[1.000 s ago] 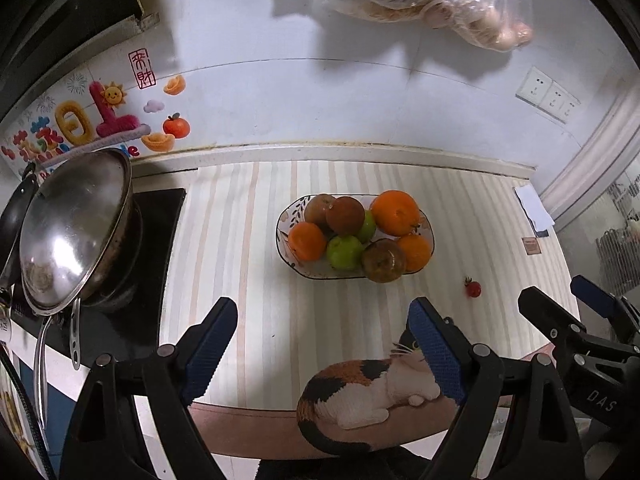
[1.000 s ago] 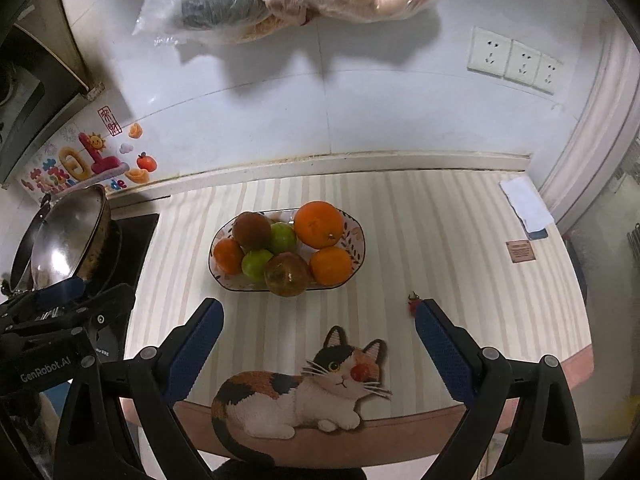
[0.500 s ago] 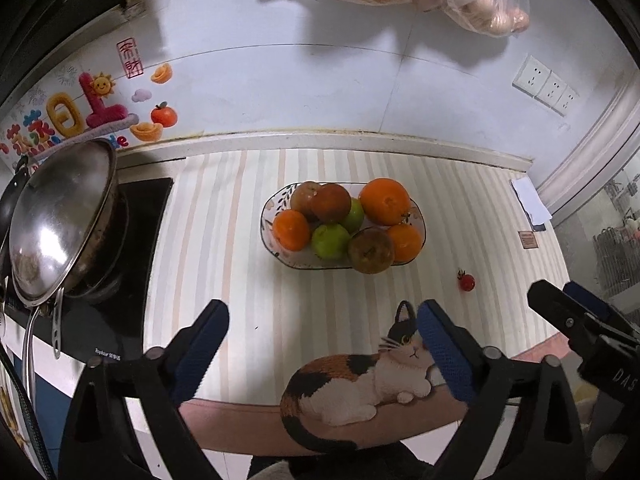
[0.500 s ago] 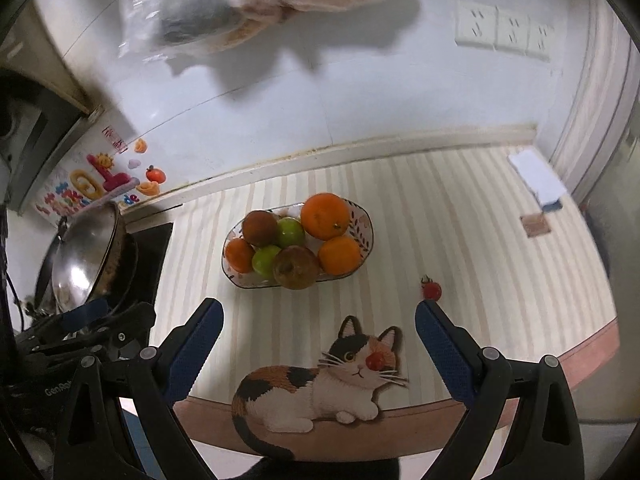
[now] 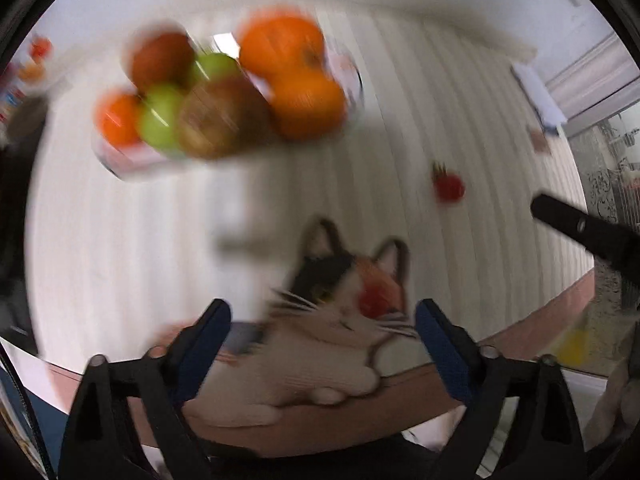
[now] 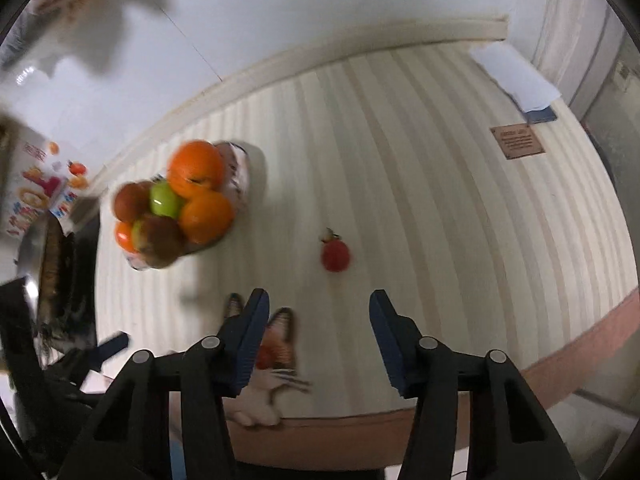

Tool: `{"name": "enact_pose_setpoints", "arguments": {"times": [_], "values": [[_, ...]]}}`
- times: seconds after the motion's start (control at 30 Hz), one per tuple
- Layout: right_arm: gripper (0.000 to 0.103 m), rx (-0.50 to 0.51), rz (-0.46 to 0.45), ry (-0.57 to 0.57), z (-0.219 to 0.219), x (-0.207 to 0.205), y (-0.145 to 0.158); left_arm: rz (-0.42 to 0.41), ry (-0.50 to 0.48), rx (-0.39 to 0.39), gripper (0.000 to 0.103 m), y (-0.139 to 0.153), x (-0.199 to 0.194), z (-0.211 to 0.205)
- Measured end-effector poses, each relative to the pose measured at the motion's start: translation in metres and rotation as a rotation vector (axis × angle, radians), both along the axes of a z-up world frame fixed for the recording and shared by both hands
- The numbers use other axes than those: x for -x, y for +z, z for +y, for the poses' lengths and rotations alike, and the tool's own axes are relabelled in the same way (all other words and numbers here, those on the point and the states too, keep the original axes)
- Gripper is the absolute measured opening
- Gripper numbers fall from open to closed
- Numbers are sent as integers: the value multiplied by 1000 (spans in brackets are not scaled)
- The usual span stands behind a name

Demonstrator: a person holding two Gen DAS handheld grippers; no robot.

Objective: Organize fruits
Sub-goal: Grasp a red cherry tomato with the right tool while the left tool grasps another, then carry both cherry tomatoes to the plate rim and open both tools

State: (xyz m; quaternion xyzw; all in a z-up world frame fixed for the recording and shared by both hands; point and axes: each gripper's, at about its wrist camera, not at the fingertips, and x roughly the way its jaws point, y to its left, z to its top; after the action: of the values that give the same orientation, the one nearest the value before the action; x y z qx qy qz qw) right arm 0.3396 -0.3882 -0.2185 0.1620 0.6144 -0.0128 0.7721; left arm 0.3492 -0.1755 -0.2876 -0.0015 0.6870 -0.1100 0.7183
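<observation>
A glass fruit bowl (image 6: 240,172) heaped with oranges, green apples and brown fruit stands on the striped counter; it is blurred in the left wrist view (image 5: 356,80). A small red fruit (image 6: 335,255) lies alone on the counter, just ahead of my right gripper (image 6: 318,316), which is open and empty; it shows in the left wrist view too (image 5: 449,187). A second small red fruit (image 5: 374,300) sits on the cat-shaped mat (image 5: 320,344), between the fingers of my left gripper (image 5: 322,326), which is open and empty.
A steel pan (image 6: 36,252) sits on a black hob at the left. White paper (image 6: 516,80) and a brown card (image 6: 518,142) lie at the counter's far right. The counter's front edge (image 6: 560,360) is close below the grippers.
Both grippers have moved forward and down toward the counter. The right one swung right, toward the lone red fruit. The left one came in over the cat mat; its view is motion-blurred.
</observation>
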Motion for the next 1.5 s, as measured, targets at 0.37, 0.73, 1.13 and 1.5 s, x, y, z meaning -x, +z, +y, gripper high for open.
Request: {"name": "enact_pose_setpoints", "arguments": {"times": [0.37, 0.73, 1.13, 1.5], "values": [[54, -6, 78, 117, -10, -39, -69, 15, -11, -18, 45, -47, -1, -45], [47, -2, 83, 185, 5, -63, -96, -8, 60, -45, 12, -38, -4, -10], [30, 16, 46, 268, 34, -55, -97, 16, 213, 47, 12, -14, 3, 62], [30, -16, 31, 227, 23, -14, -71, 89, 26, 148, 32, -20, 1, -5]]}}
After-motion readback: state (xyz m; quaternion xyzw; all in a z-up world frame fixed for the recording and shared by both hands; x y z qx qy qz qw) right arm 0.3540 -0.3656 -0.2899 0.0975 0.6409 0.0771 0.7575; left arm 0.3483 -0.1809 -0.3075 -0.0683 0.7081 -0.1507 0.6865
